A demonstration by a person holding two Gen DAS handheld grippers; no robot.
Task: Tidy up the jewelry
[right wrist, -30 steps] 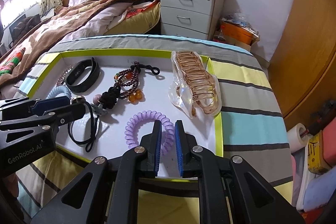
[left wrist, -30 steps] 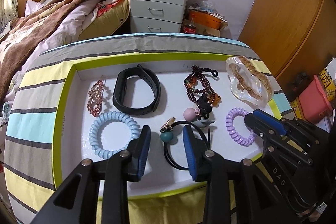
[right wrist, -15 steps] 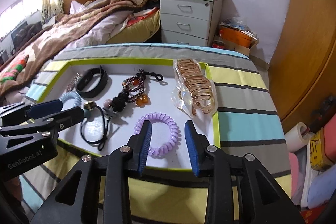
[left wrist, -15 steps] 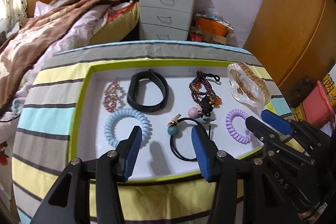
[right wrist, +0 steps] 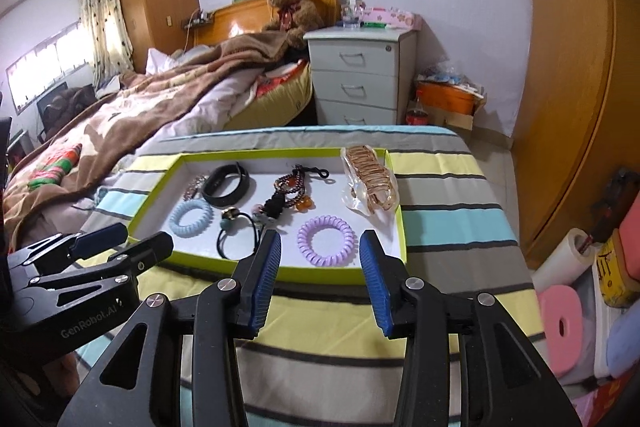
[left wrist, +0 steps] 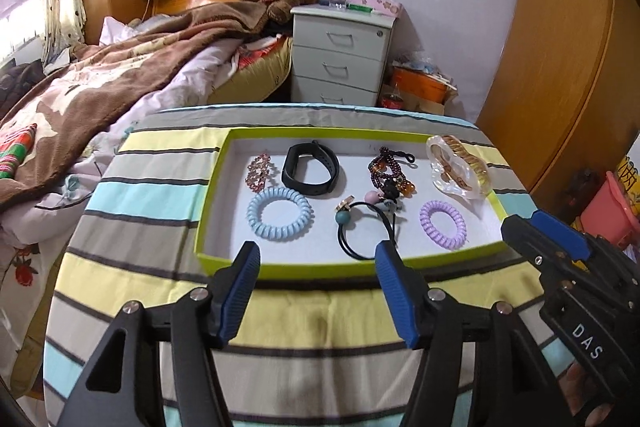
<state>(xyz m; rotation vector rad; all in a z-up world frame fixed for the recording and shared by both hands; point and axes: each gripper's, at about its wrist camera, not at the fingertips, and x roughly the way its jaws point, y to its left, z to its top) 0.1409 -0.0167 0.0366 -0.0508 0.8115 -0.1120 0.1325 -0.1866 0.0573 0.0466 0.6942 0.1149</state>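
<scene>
Both grippers back, jaws wider.

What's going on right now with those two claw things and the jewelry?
Left gripper and right gripper open, empty, short of the tray. Jewelry all inside tray. Nothing in the way.

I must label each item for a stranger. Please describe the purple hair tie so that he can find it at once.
Find the green-rimmed tray on the striped tablecloth. Along its near edge, toward the right end, lies the purple spiral hair tie. The blue spiral hair tie is its only lookalike, but that one lies at the left.
</scene>
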